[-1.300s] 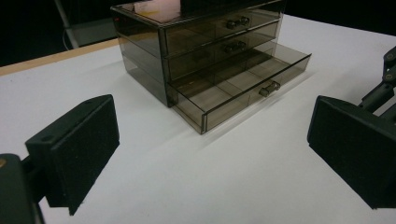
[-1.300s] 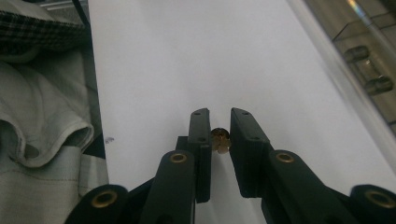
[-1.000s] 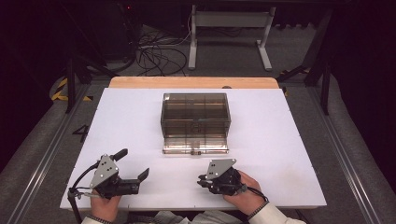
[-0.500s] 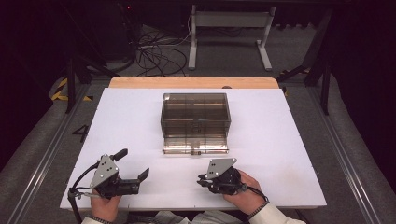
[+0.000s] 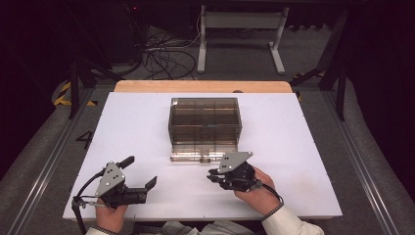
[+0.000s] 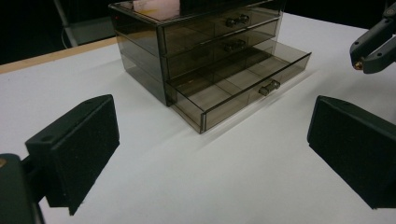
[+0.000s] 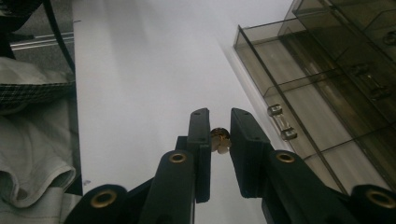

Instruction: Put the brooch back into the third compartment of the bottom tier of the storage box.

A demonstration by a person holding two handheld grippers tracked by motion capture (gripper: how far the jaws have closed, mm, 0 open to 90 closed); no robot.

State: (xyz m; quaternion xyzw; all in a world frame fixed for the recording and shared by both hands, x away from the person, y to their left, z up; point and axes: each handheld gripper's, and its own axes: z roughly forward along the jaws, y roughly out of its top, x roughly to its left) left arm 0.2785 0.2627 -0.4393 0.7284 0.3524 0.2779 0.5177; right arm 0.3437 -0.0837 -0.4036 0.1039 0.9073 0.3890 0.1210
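A smoky see-through drawer box [image 5: 204,122] stands mid-table, its bottom drawer [image 5: 203,155] pulled partly out. In the left gripper view the drawer [image 6: 243,88] looks empty, with dividers and a small handle [image 6: 269,87]. My right gripper [image 5: 211,175] hovers just in front of the drawer's right half. In the right gripper view it [image 7: 220,122] is shut on a small brass-coloured piece [image 7: 219,140], with the drawer [image 7: 317,121] to its right. My left gripper [image 5: 139,171] rests near the front left of the table, open, with nothing between its pads [image 6: 84,144].
The white table top [image 5: 293,147] has a wooden strip along its far edge [image 5: 203,86]. Metal rails run along both sides of the table. Cables and a stand's feet lie on the floor beyond. The right gripper's jaw tips [image 6: 373,46] show at the upper right of the left gripper view.
My right gripper has lifted off the table and moved a little toward the open drawer, still shut. The left gripper and the drawer box have stayed put.
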